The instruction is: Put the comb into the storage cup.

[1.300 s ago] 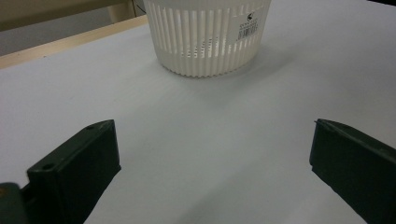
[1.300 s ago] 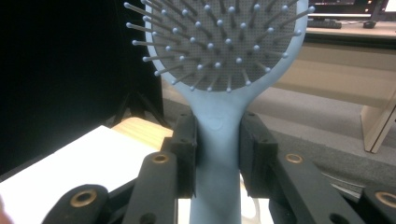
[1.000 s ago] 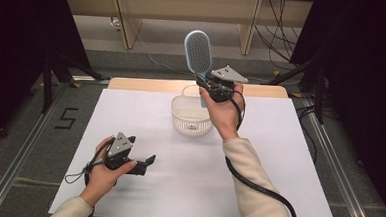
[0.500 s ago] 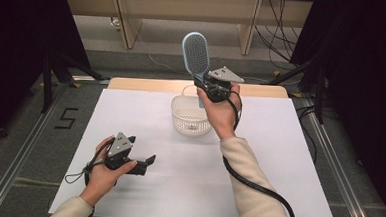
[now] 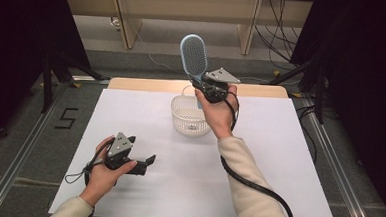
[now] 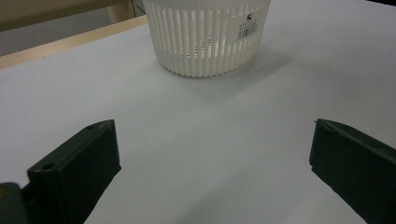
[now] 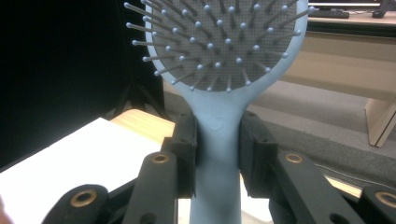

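The right gripper (image 5: 205, 85) is clamping the blue hairbrush (image 5: 193, 56) by its handle, holding it head-up in the air above the white basket (image 5: 189, 116) — so the pickup looks done, and the drop into the basket is still to come. The left gripper (image 5: 147, 162) is resting on the table (image 5: 278, 158), jaws wide open — gripping nothing.
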A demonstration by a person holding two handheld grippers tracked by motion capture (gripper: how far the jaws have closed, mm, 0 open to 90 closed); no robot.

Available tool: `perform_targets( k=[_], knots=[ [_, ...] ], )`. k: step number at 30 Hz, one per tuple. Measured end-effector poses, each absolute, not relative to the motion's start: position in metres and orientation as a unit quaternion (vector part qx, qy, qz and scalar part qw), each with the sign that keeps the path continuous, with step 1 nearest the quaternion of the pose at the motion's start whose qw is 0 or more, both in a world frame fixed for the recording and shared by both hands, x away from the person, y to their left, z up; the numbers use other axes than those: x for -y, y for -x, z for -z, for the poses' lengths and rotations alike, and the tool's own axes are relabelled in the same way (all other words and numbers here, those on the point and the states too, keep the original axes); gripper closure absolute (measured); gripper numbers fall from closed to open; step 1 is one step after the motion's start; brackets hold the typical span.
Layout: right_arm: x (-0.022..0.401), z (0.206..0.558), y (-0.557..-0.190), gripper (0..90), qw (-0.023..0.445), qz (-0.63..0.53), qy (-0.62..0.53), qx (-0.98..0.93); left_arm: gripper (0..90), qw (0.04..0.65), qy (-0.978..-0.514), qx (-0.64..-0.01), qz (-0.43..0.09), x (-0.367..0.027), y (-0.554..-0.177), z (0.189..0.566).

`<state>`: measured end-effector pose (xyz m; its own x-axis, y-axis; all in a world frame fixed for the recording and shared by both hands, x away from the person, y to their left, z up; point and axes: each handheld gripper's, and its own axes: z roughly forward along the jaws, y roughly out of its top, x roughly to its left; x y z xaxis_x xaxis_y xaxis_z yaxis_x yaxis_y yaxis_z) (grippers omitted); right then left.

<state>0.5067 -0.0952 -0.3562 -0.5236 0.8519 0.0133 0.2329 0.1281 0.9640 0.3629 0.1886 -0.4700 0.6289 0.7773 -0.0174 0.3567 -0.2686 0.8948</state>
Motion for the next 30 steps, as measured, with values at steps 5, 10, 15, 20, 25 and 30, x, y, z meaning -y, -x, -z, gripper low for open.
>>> perform_targets(
  k=[5,10,15,20,25,30],
  knots=[
    [0.094,0.359,-0.508,70.7,0.292,-0.530,-0.392,-0.693,1.0,0.479,-0.765,-0.371,-0.220,-0.188,-0.363,0.470],
    [0.093,0.361,-0.510,70.6,0.292,-0.528,-0.391,-0.695,1.0,0.479,-0.765,-0.370,-0.220,-0.188,-0.363,0.470],
    [0.092,0.364,-0.511,70.6,0.291,-0.525,-0.391,-0.697,1.0,0.479,-0.765,-0.371,-0.219,-0.188,-0.363,0.470],
    [0.091,0.366,-0.512,70.6,0.290,-0.524,-0.392,-0.699,1.0,0.480,-0.764,-0.371,-0.219,-0.189,-0.363,0.470],
    [0.090,0.369,-0.513,70.6,0.290,-0.521,-0.393,-0.700,1.0,0.479,-0.765,-0.371,-0.220,-0.189,-0.363,0.470],
    [0.091,0.370,-0.514,70.6,0.290,-0.520,-0.394,-0.700,1.0,0.480,-0.764,-0.371,-0.220,-0.188,-0.363,0.470]
  ],
)
